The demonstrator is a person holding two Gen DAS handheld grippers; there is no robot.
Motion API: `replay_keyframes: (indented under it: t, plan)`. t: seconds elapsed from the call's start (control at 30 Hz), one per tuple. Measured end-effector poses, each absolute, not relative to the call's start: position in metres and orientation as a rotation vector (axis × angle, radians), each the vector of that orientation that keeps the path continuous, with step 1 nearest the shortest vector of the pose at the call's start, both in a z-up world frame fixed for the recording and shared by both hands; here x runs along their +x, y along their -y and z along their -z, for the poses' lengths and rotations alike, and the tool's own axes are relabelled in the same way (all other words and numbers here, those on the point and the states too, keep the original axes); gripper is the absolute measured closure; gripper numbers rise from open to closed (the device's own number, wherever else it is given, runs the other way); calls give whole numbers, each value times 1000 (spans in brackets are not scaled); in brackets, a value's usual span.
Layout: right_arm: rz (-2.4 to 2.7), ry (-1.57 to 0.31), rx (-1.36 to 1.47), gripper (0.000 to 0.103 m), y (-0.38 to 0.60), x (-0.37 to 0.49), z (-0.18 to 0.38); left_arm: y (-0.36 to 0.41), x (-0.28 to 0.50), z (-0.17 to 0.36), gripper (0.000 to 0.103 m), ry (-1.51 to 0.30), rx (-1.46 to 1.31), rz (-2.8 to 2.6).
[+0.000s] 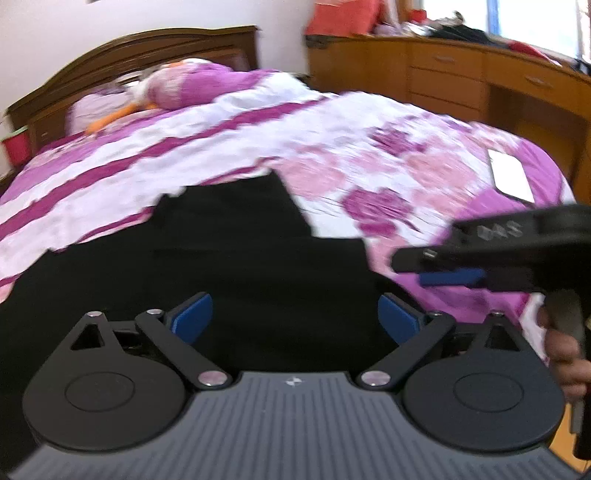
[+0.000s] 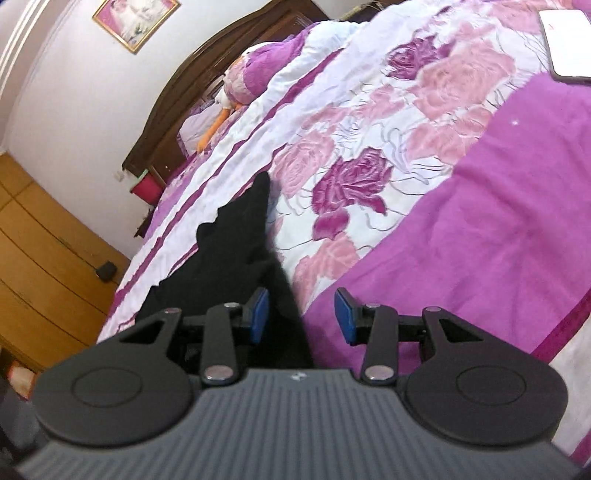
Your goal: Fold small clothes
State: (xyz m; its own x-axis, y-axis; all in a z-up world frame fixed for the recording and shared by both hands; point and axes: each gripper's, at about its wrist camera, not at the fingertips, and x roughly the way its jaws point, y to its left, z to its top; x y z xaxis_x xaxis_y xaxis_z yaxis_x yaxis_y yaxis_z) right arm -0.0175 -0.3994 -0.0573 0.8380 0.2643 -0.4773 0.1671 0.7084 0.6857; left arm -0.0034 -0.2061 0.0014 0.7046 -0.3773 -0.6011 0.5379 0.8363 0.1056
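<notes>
Left wrist view: left gripper (image 1: 295, 317) over a black garment (image 1: 229, 266) spread on the bed (image 1: 369, 155), fingers (image 1: 194, 314) wide apart, nothing held, dark cloth below and between them. Garment on the near part of the floral quilt, one corner reaching up toward the quilt's middle. To the right, right gripper (image 1: 439, 275) seen from the side over the purple band, gripped by a hand (image 1: 565, 354). White phone (image 1: 511, 175) on the quilt's far right. Pillow (image 1: 192, 83) by the headboard (image 1: 129, 48); wooden dresser (image 1: 461, 77) beyond the bed. Picture blurred.

Right wrist view: right gripper (image 2: 301, 315) with fingers (image 2: 260, 314) partly apart, nothing pinched; garment's (image 2: 229, 251) right edge running between them, pads clear of the cloth. Garment stretching away to a point on the floral quilt, purple band (image 2: 480, 221) just right of it. Phone (image 2: 569, 44) at top right, well apart. Framed picture (image 2: 136, 22) on the wall; wooden cabinet (image 2: 44, 258) at left.
</notes>
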Motion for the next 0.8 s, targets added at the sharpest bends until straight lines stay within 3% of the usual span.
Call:
replay_keyframes:
  t: [0.13,0.17,0.3,0.37,0.8]
  plan:
    - [-52,-602,818,60,407,-18,68,232,-6,16,13,-588,380,517]
    - [-55,-604,826,61,408,-18,70,236,-5,21,20,-584,401,504]
    - [-65,-604,839,62,411,-20,76,234,-1,29,77,-581,428,485]
    - [-70,-601,839,62,412,-22,78,229,-2,24,92,-571,407,500]
    - [-72,-558,775,60,397,-37,61,143,-6,-31,95,-437,240,258]
